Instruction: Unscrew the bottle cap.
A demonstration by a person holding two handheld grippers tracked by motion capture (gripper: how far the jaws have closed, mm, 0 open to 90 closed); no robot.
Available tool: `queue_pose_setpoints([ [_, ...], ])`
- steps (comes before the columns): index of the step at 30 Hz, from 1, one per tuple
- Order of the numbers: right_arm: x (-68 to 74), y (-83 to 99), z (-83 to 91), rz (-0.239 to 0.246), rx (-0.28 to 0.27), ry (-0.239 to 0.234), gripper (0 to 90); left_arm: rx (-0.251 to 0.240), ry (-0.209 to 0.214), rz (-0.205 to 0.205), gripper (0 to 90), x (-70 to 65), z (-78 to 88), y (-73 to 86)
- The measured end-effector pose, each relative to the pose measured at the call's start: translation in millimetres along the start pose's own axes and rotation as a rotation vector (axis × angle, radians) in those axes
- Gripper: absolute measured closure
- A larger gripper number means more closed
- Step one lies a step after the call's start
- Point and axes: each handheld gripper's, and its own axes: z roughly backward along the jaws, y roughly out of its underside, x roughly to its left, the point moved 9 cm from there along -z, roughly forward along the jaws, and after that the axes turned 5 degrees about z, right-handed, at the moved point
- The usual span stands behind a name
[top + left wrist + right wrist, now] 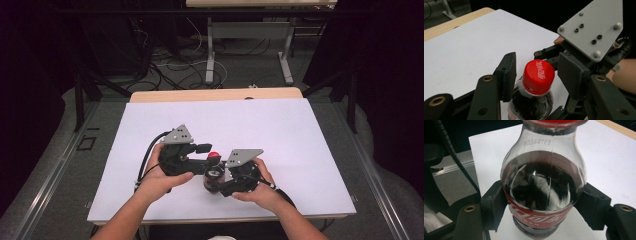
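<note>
On the worktop (310,130) stands 1 cola bottle (541,187). Atop that bottle sits 1 red cap (538,73). Around the bottle are 2 grippers: 1 left gripper (536,75) at its cap and 1 right gripper (541,207) at its body. 2 hands hold them.

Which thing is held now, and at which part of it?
The right tool clamps the cola bottle at its labelled body; the left tool straddles the red cap without pressing.

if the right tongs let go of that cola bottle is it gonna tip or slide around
The cola bottle looks nearly full of dark liquid, so it is probably heavy for its size and fairly steady upright. Its smooth, rounded clear plastic could slip or roll if knocked over. The red cap looks seated, so spilling seems unlikely.
</note>
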Motion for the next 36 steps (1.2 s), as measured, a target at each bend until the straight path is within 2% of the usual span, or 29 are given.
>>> queue_pose_setpoints([
  [3,2.5,0.4,-0.1,0.002,0.012,-0.017,30.2,-0.003,0.032,0.013,51.0,1.3,-1.0,0.6],
  [7,2.5,-0.1,-1.4,0.009,0.002,-0.010,30.2,-0.009,0.067,-0.005,55.1,0.2,-6.0,-0.1],
  [8,2.8,0.0,-1.4,0.008,0.003,-0.011,30.2,-0.014,0.075,0.013,57.4,-1.3,-7.3,-0.1],
  [9,2.7,-0.1,-1.5,0.011,0.003,-0.009,30.2,-0.012,0.087,0.015,59.0,-1.8,-8.7,0.1],
  [11,3.6,0.4,-1.8,0.007,0.007,-0.011,30.2,-0.009,0.088,0.005,60.6,-1.5,-10.1,0.1],
  [13,2.7,0.9,-2.1,0.001,0.007,-0.008,30.2,-0.018,0.060,0.024,60.9,-2.2,-11.3,-0.2],
  [15,0.6,1.1,-2.4,0.000,0.009,0.010,30.2,-0.027,0.003,0.028,61.2,-1.5,-12.1,-0.6],
  [17,-1.3,1.5,-2.9,-0.002,0.015,0.036,30.2,-0.040,-0.063,0.063,61.3,-1.8,-13.5,-0.8],
  [20,-3.2,1.6,-3.5,-0.007,0.013,0.057,30.2,-0.064,-0.129,0.094,61.3,-2.8,-15.4,-1.9],
  [21,-3.3,1.4,-3.3,-0.009,0.012,0.061,30.2,-0.062,-0.143,0.093,61.2,-3.0,-15.7,-2.0],
  [23,-4.5,1.7,-2.7,-0.006,0.013,0.061,30.2,-0.052,-0.125,0.089,59.6,-4.8,-14.8,-2.7],
  [25,-3.5,1.3,-1.8,-0.017,0.009,0.050,30.2,-0.076,-0.105,0.073,50.7,-5.4,-12.6,-5.9],
  [26,-4.1,1.1,-1.1,-0.013,0.006,0.049,30.2,-0.068,-0.111,0.059,49.1,-4.1,-10.3,-6.2],
  [28,-5.5,0.7,-0.2,-0.012,0.002,0.054,30.1,-0.032,-0.092,0.042,48.0,-3.0,-6.2,-5.0],
  [29,-4.5,1.2,1.0,-0.015,0.014,0.038,30.1,-0.031,-0.088,0.039,47.8,-2.9,-4.7,-5.4],
  [31,-4.8,0.4,0.9,-0.012,0.003,0.045,30.1,-0.011,-0.079,0.016,47.5,-1.5,-0.8,-5.3],
  [33,-2.8,-0.2,0.5,-0.011,0.003,0.027,30.1,0.006,-0.062,-0.005,48.0,-0.4,0.8,-4.9],
  [36,-0.4,-0.8,-0.4,0.005,-0.001,0.020,30.2,0.012,-0.016,-0.003,48.6,-0.6,-0.9,-4.0],
])
